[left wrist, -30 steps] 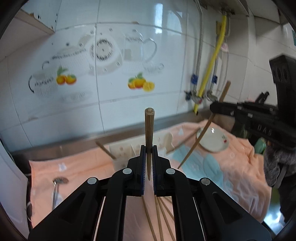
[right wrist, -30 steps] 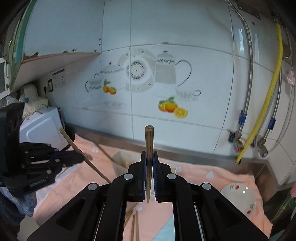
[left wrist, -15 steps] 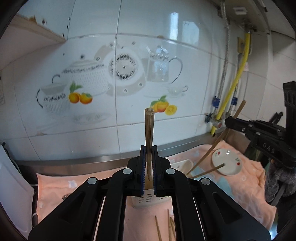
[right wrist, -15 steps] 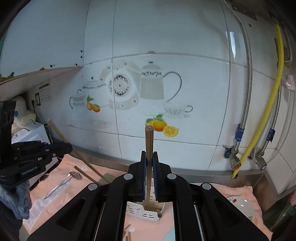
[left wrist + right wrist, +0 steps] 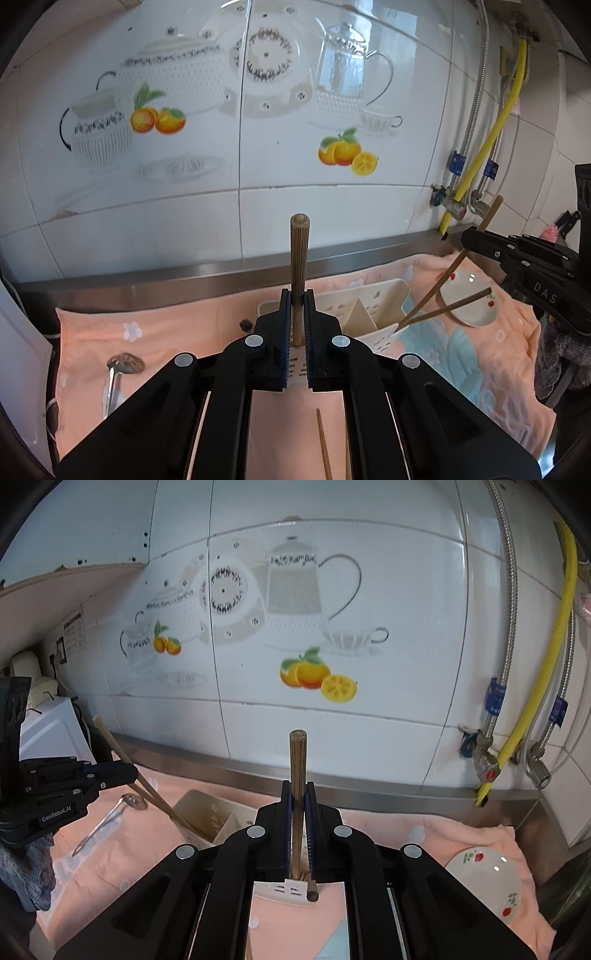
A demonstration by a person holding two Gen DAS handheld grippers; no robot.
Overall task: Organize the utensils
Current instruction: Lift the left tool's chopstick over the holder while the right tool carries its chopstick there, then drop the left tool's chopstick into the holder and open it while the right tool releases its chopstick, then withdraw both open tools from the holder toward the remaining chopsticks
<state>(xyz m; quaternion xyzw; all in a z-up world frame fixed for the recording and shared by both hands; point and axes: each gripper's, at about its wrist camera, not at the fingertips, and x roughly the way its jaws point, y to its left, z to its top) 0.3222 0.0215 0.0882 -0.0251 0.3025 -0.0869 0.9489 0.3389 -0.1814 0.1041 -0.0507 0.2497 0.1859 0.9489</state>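
My left gripper [image 5: 296, 295] is shut on a wooden chopstick [image 5: 299, 251] that stands up between its pads. The right wrist view shows that left gripper [image 5: 129, 773] with its chopstick [image 5: 155, 794] slanting down into the cream utensil holder [image 5: 201, 810]. Shut on a second chopstick [image 5: 297, 757], my right gripper [image 5: 297, 786] hangs over the holder. From the left wrist view, the right gripper [image 5: 469, 238] has its chopstick [image 5: 432, 291] reaching the holder [image 5: 369, 306], where another chopstick [image 5: 454, 304] leans.
A metal spoon [image 5: 118, 365] lies on the pink towel [image 5: 177, 328] at the left. A small white plate [image 5: 469, 301] with red print sits at the right. Loose chopsticks [image 5: 323, 443] lie near the front. A tiled wall and pipes [image 5: 532, 686] stand close behind.
Both grippers have come forward and down towards the holder, each still gripping its chopstick. The chopstick tips now reach into the holder, and wall and holder look nearer.
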